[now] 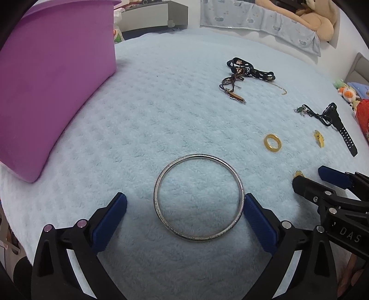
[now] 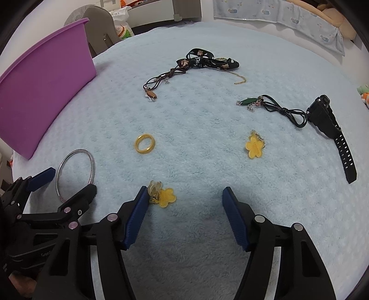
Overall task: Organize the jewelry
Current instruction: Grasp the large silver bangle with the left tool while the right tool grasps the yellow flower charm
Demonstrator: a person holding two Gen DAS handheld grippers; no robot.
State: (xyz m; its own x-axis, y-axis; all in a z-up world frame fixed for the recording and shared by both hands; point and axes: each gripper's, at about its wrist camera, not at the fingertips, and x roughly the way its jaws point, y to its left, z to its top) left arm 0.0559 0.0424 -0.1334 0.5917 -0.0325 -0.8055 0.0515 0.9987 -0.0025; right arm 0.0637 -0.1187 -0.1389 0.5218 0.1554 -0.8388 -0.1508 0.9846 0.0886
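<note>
A silver bangle (image 1: 198, 198) lies flat on the pale blue blanket (image 1: 161, 115), between the open fingers of my left gripper (image 1: 184, 205); its right rim touches the right pad (image 1: 253, 212). My right gripper (image 2: 184, 196) is open, its left pad (image 2: 140, 203) beside a yellow flower earring (image 2: 165, 196). A second yellow flower earring (image 2: 253, 145), a gold ring (image 2: 144, 143), a black watch (image 2: 332, 129), a green-pendant cord necklace (image 2: 265, 103) and a brown cord necklace with a black patterned strap (image 2: 196, 61) lie farther out. The bangle also shows in the right wrist view (image 2: 76, 173).
A purple plastic bin (image 1: 53, 87) stands on the blanket at the left, also in the right wrist view (image 2: 43, 92). A thin gold chain (image 2: 239, 79) lies by the strap. Plush toys (image 1: 318, 20) and a folded blue cloth (image 1: 265, 20) sit at the back.
</note>
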